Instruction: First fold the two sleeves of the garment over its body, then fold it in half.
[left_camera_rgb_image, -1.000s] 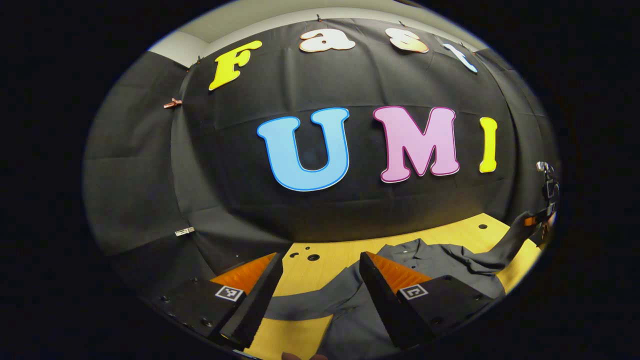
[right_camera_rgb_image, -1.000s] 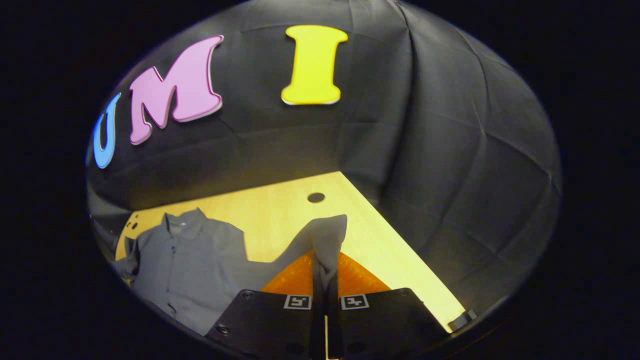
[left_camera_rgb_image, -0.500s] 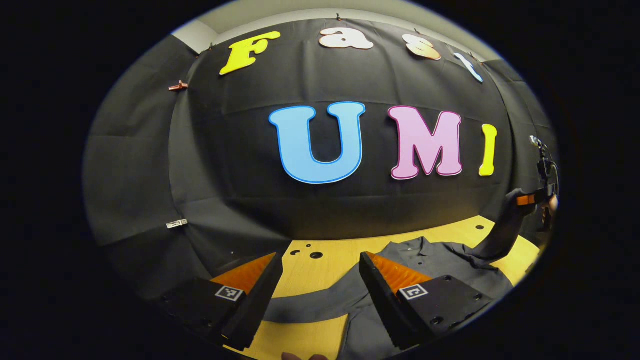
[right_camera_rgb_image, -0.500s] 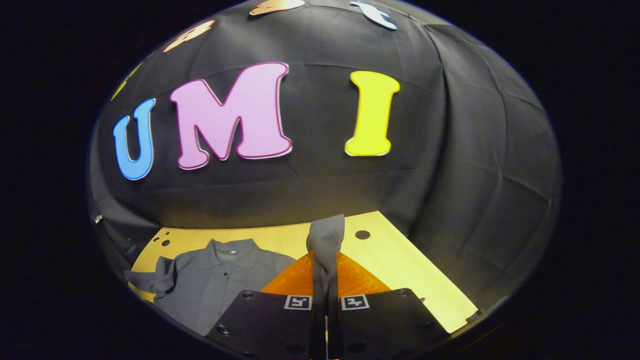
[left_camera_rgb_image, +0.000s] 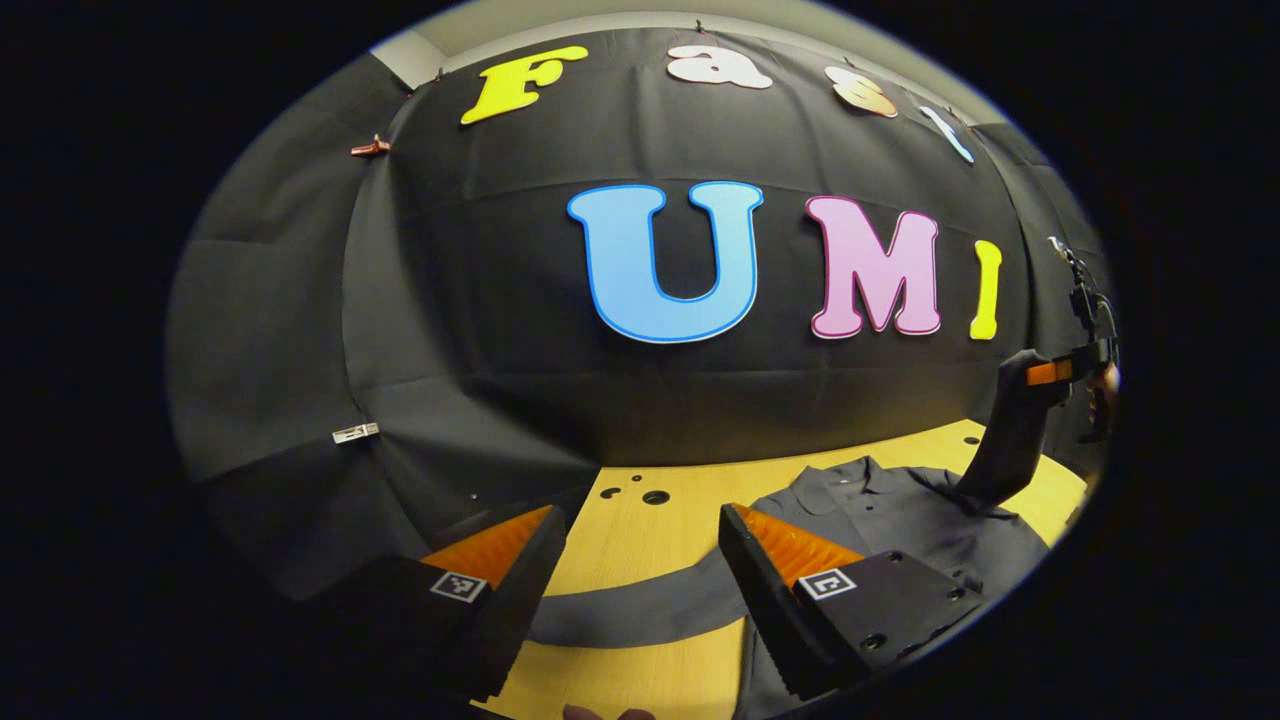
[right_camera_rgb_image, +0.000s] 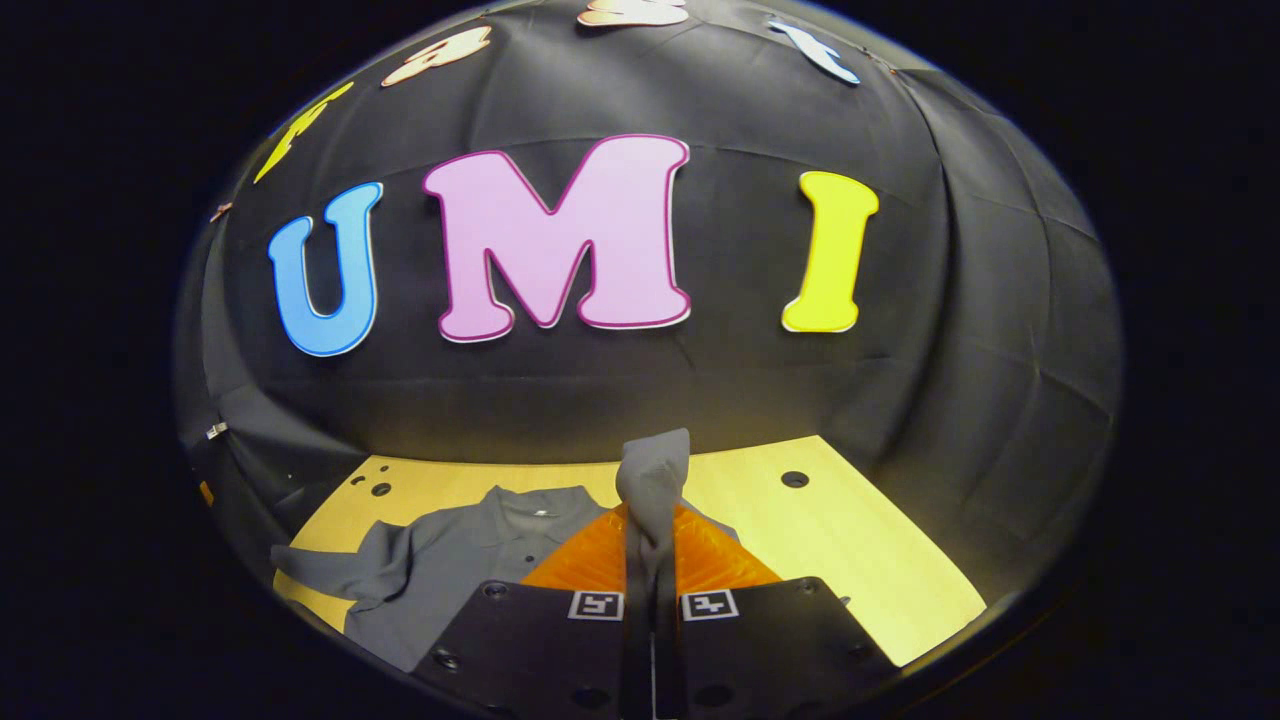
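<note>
On the wooden table (right_camera_rgb_image: 860, 540), a grey collared shirt (right_camera_rgb_image: 450, 560) lies flat with its collar toward the booth's black back wall. Round holes sit in the tabletop near the wall.

Right gripper (right_camera_rgb_image: 652, 560): my two fingers are pressed together on the end of the shirt's right sleeve (right_camera_rgb_image: 652, 475). A tuft of the cloth stands up above my fingertips. In the left gripper view, this same sleeve (left_camera_rgb_image: 1010, 440) rises steeply from the shoulder of the shirt (left_camera_rgb_image: 900, 510) to my right gripper (left_camera_rgb_image: 1045, 372), which is raised clear of the table at the far right edge, with part of the hand holding it just behind. The lifted sleeve hangs beside the shirt body, over the table's right portion.

Left gripper (left_camera_rgb_image: 640, 560): my fingers stand wide apart and grip nothing. Between them, farther off, the left sleeve (left_camera_rgb_image: 640, 605) lies stretched out flat across the tabletop, extending away from the shirt body toward the left. My right-hand finger of this gripper overlaps the shirt's lower body in the view; I cannot tell whether it touches the cloth.

In the right gripper view, the left sleeve (right_camera_rgb_image: 320, 572) points toward the table's left edge.
</note>
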